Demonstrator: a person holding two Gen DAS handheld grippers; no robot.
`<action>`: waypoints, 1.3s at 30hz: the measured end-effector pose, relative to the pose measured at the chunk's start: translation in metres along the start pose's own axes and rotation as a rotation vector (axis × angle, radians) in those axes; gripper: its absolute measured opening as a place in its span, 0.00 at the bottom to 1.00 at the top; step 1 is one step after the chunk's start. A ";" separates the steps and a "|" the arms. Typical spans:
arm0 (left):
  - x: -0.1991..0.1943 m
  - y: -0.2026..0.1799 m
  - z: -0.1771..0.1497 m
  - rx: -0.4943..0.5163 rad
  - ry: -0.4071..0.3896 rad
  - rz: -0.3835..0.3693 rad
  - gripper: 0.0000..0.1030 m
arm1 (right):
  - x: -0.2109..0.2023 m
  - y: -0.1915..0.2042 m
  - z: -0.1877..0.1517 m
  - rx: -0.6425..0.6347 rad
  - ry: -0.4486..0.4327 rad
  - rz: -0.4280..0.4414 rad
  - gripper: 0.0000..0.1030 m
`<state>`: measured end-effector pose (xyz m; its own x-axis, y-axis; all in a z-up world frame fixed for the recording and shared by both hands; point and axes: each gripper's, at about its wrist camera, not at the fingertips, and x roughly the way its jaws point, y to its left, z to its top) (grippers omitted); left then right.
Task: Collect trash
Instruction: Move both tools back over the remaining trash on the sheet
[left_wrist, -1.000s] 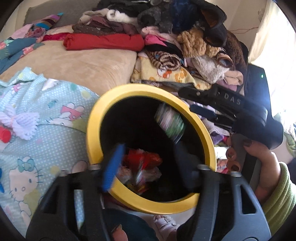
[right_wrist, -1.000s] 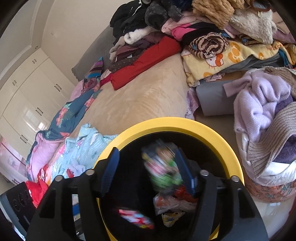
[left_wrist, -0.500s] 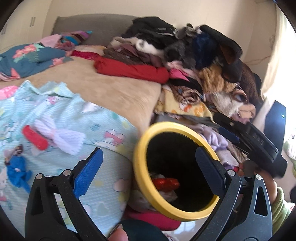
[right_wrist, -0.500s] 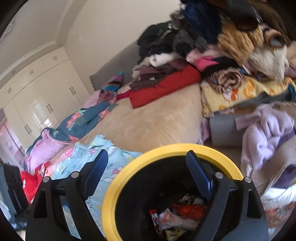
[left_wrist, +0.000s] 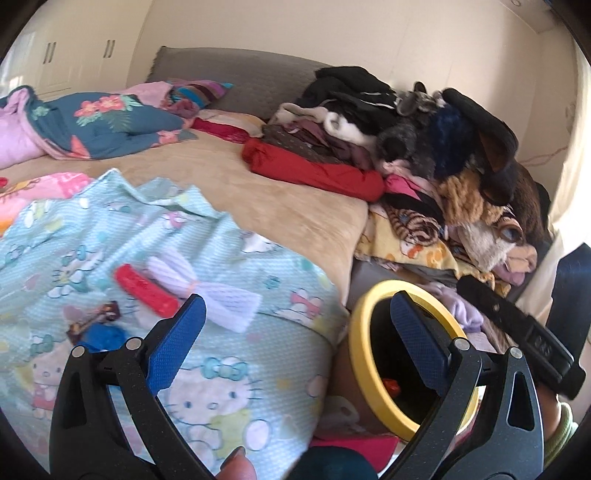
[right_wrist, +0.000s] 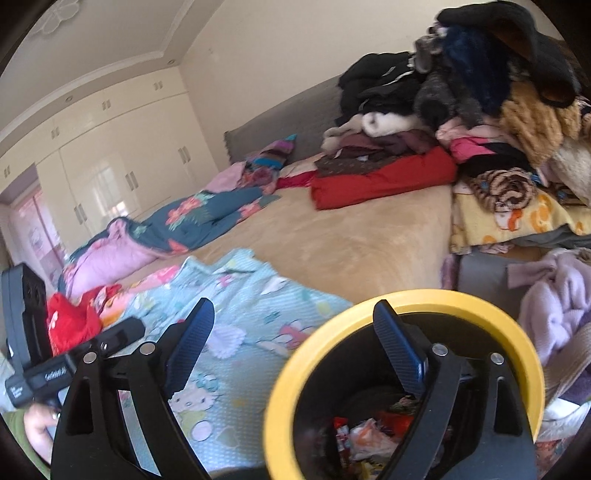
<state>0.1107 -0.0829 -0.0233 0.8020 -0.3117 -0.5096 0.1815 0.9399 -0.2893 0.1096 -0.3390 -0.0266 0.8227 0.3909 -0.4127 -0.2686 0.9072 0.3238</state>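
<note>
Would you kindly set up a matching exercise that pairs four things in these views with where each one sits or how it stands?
Things:
1. red wrapper
2. yellow-rimmed bin
3. red folded garment
4. left tool

Places or states:
a. at the foot of the clothes pile
b. open, holding nothing
c. beside the bed, wrappers inside
d. on the Hello Kitty blanket

Pairs: 1-d, 2-c, 3-a, 4-b

Bin standing near right beside the bed, wrappers lying in it; blanket spreading over near-left bed, tube and bow lying on it; clothes pile sitting far right.
</note>
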 end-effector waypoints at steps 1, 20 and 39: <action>-0.002 0.004 0.000 -0.003 -0.005 0.007 0.89 | 0.002 0.006 0.000 -0.011 0.004 0.002 0.83; -0.013 0.110 -0.004 -0.175 -0.004 0.174 0.89 | 0.092 0.075 -0.009 -0.081 0.205 0.036 0.89; 0.021 0.170 -0.054 -0.315 0.170 0.192 0.89 | 0.229 0.103 -0.046 -0.202 0.464 -0.041 0.86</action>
<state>0.1279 0.0628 -0.1267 0.6940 -0.1786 -0.6975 -0.1666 0.9026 -0.3969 0.2474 -0.1489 -0.1267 0.5381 0.3403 -0.7711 -0.3698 0.9175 0.1468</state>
